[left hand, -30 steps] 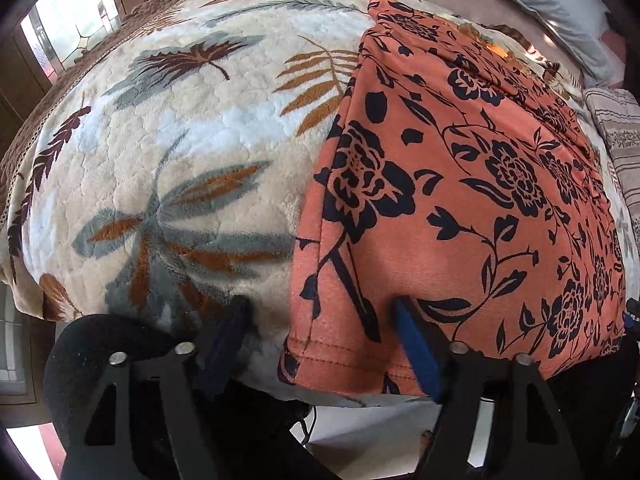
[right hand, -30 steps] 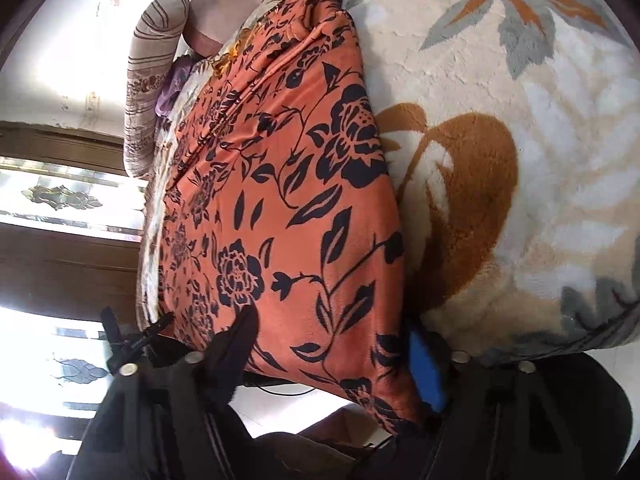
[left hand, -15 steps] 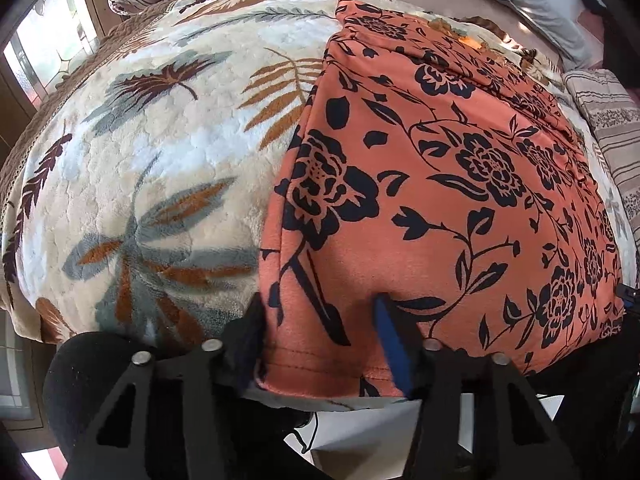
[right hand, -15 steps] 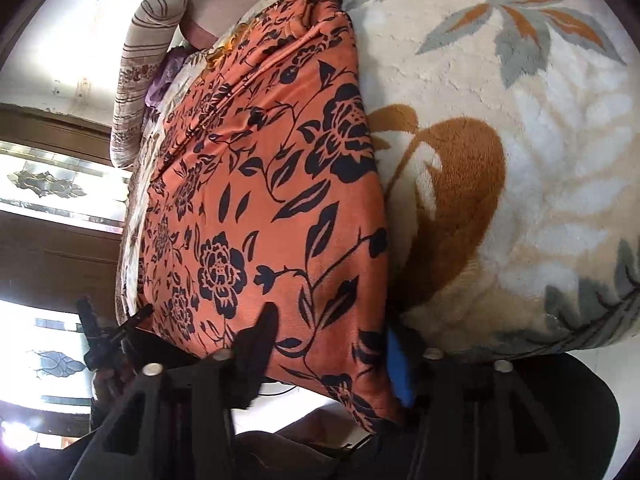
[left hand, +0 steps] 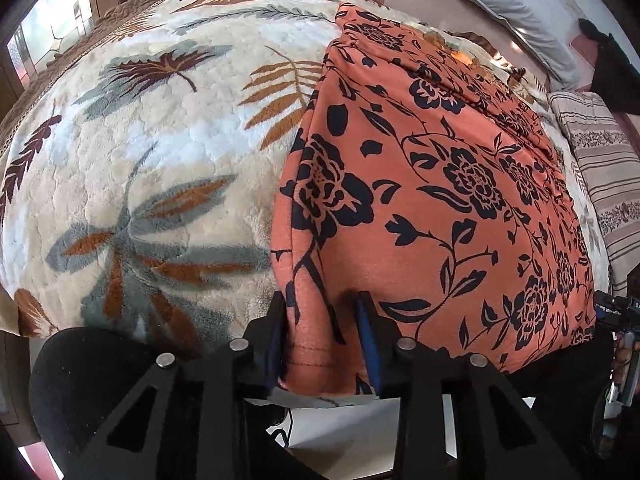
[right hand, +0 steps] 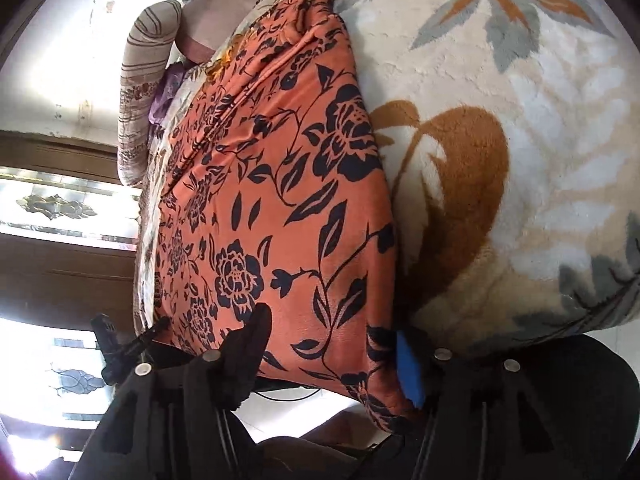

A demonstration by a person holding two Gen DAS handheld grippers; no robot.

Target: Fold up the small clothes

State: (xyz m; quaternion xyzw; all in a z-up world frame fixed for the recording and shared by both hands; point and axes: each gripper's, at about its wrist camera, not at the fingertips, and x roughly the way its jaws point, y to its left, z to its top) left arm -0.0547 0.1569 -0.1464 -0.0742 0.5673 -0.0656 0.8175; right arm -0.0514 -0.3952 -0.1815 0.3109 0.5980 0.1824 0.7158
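Note:
An orange garment with a black flower print lies flat on a bed, its hem hanging over the near edge; it also shows in the right wrist view. My left gripper has its jaws part closed around the hem at the garment's left corner, the cloth bunched between them. My right gripper straddles the hem at the right corner, jaws still wide, cloth between them.
The bed is covered by a cream fleece blanket with leaf patterns. Striped pillows and a grey pillow lie at the far end. A window and dark wood frame are at the side.
Both grippers have moved forward onto the garment's hem. The left jaws have narrowed a lot around the cloth; the right jaws have narrowed slightly.

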